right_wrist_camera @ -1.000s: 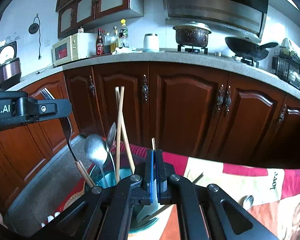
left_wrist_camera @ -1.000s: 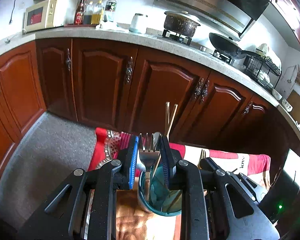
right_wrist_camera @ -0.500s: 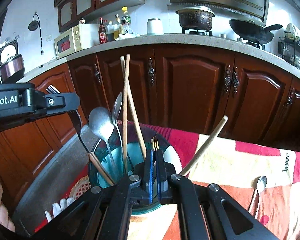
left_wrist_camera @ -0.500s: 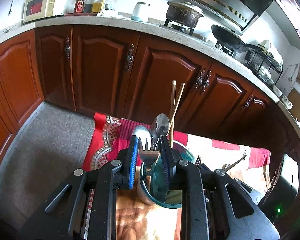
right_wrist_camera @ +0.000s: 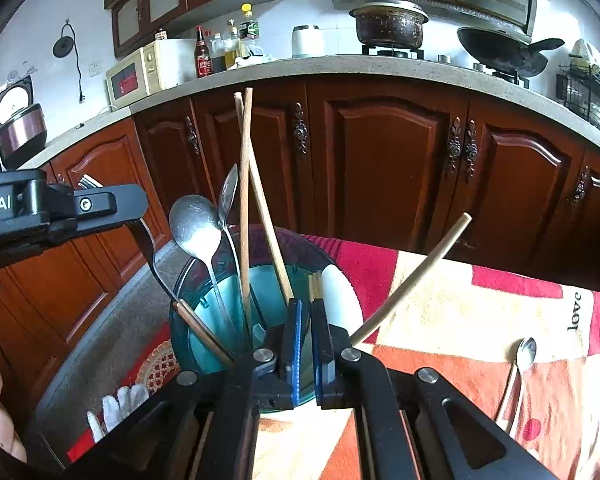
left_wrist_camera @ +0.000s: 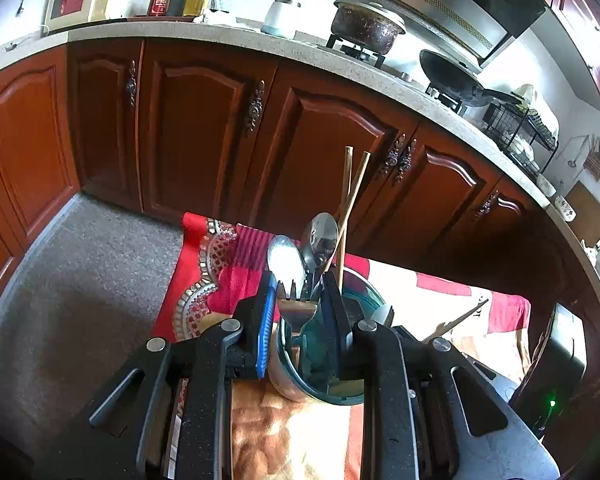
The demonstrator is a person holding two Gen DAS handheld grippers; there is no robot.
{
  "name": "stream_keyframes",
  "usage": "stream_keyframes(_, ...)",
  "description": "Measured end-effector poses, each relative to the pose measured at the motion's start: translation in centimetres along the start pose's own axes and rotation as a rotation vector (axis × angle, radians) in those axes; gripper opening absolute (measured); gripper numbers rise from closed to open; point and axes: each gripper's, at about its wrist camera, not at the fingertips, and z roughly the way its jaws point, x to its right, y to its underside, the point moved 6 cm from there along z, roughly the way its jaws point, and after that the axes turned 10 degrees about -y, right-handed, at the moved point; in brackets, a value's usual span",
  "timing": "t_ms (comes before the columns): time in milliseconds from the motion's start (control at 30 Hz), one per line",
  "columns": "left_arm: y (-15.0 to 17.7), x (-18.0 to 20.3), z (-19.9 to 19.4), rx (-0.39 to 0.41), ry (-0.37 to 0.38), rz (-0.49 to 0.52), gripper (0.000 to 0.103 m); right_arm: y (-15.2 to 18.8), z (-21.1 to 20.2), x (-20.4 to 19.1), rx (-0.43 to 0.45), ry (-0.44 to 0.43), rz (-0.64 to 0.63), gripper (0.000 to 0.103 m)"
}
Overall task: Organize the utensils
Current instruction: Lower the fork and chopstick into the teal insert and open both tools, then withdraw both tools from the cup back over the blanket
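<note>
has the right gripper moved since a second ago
Yes. The right gripper has sunk toward the teal utensil holder; the countertop sits higher in its view.

The holder is teal glass, with silver spoons and brown wooden chopsticks in it. A pale beige chopstick leans toward two o'clock. The cloth is red, cream and orange in blocks, with black letters. The cabinets are dark reddish-brown; the counter is speckled grey.
</note>
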Motion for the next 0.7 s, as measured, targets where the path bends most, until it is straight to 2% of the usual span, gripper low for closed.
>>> stream_keyframes(200,0.1,0.0,-0.5,-0.018,0.015,-0.014,0.023,-0.2,-1.2,0.0,0.009,0.000,0.007,0.002)
stream_keyframes(267,0.2,-0.2,-1.1,-0.021,0.030,-0.022,0.029,-0.1,-2.0,0.0,0.008,-0.012,0.016,0.002)
stream_keyframes(333,0.4,-0.3,-2.0,-0.014,0.041,-0.028,0.046,-0.1,-3.1,0.0,0.013,-0.012,0.022,0.003)
stream_keyframes(367,0.7,-0.3,-2.7,-0.009,0.047,-0.026,0.050,0.1,-3.9,0.2,0.018,-0.013,0.029,0.009)
stream_keyframes(400,1.0,-0.3,-3.4,-0.004,0.051,-0.022,0.053,0.3,-4.8,0.3,0.022,-0.015,0.038,0.024)
stream_keyframes(467,1.8,-0.5,-4.6,0.002,0.044,-0.020,0.055,1.0,-7.3,1.1,0.047,-0.010,0.072,0.043)
stream_keyframes(533,3.1,-0.4,-6.0,0.002,0.044,-0.028,0.060,1.8,-9.7,1.9,0.057,-0.007,0.106,0.044)
stream_keyframes(700,7.5,2.2,-9.9,-0.008,0.019,0.025,0.061,5.2,-16.5,4.8,0.060,-0.007,0.223,0.044)
